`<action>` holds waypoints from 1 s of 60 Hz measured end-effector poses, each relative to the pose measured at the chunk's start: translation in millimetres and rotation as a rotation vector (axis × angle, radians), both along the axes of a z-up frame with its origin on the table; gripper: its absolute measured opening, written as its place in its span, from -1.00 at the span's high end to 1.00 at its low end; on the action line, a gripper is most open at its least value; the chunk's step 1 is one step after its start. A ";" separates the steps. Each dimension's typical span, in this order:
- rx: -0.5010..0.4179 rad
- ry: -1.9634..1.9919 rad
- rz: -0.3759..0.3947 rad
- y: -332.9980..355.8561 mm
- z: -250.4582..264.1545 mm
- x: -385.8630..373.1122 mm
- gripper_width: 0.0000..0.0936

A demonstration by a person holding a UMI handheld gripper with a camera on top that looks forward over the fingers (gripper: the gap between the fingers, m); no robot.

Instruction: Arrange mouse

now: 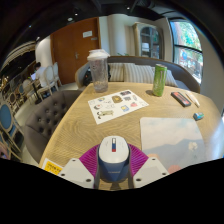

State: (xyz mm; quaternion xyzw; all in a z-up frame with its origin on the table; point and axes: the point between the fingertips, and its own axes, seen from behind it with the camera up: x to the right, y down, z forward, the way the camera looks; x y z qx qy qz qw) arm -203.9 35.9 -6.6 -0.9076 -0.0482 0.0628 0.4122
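Centrally, the gripper (113, 170) pinches a white-and-blue computer mouse (113, 158) between its magenta pads (135, 160), at the near edge of a round wooden table (80, 135). Beyond lie a printed sheet (118, 104), a clear pitcher (98, 70) and a green bottle (159, 79).

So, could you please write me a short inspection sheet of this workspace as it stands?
Surface: round wooden table, mostly bare near the fingers.
Job's things: white and blue mouse between the fingers; translucent mat beside it.
Clutter: plastic jug, printed sheet, green cup, dark case, yellow note.
Grippers: gripper shut on mouse, pads on both sides.
Cables: nothing seen.
Surroundings: sofa, wooden door, windows.
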 end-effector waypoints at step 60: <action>0.014 -0.011 -0.209 22.5 21.5 199.2 -0.72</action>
